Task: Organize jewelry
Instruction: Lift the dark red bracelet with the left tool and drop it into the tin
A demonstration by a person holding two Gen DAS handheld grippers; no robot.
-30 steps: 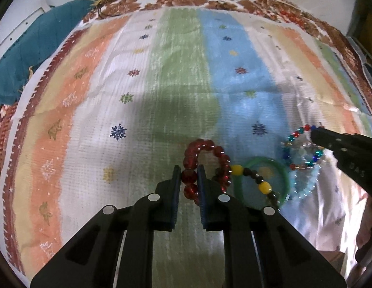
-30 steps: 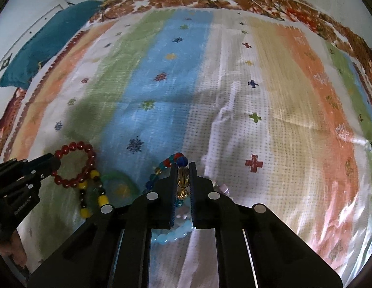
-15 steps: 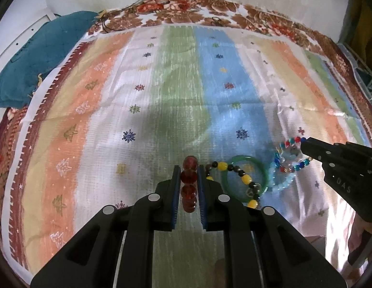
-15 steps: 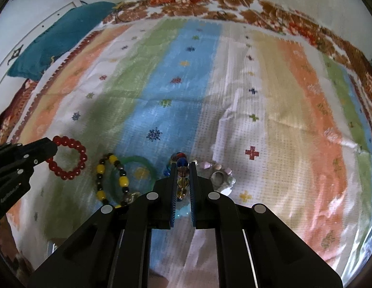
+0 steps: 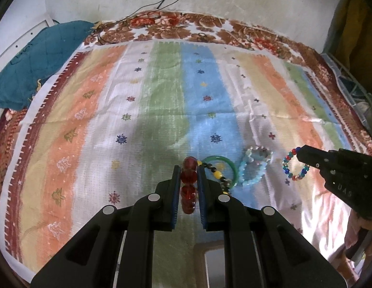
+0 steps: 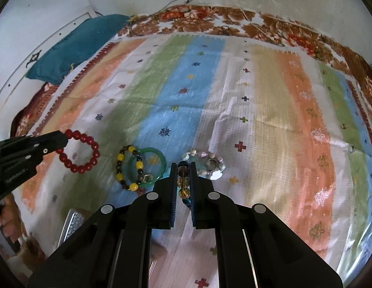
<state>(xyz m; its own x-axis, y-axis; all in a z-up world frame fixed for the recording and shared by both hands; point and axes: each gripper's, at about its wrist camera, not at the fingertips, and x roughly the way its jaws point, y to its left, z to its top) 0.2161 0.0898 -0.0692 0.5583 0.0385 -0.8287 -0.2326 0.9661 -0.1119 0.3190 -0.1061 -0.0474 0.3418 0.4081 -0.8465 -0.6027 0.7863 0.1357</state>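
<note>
My left gripper (image 5: 188, 171) is shut on a red bead bracelet (image 5: 188, 176), which hangs clear of the striped cloth; in the right wrist view the same bracelet (image 6: 83, 153) dangles from the left gripper (image 6: 63, 139). My right gripper (image 6: 184, 168) is shut on a multicoloured bead bracelet (image 6: 183, 182), seen from the left wrist view as a ring (image 5: 295, 166) hanging at the right gripper (image 5: 302, 152). On the cloth lie a green bangle (image 6: 147, 166), a yellow-and-dark bead bracelet (image 6: 125, 170) across it, and a pale blue and shell bracelet (image 5: 254, 168).
A striped cloth (image 5: 162, 100) covers a floral bedspread (image 5: 186, 27). A teal pillow (image 5: 39, 60) lies at the far left, cables run down the wall behind. A boxy object (image 5: 213, 261) shows below the near edge, and a patterned one (image 6: 74, 223) near a hand.
Both grippers have risen with their bracelets, lifting them off the cloth and away from the pile. The green bangle and the other bracelets stayed where they lay.
</note>
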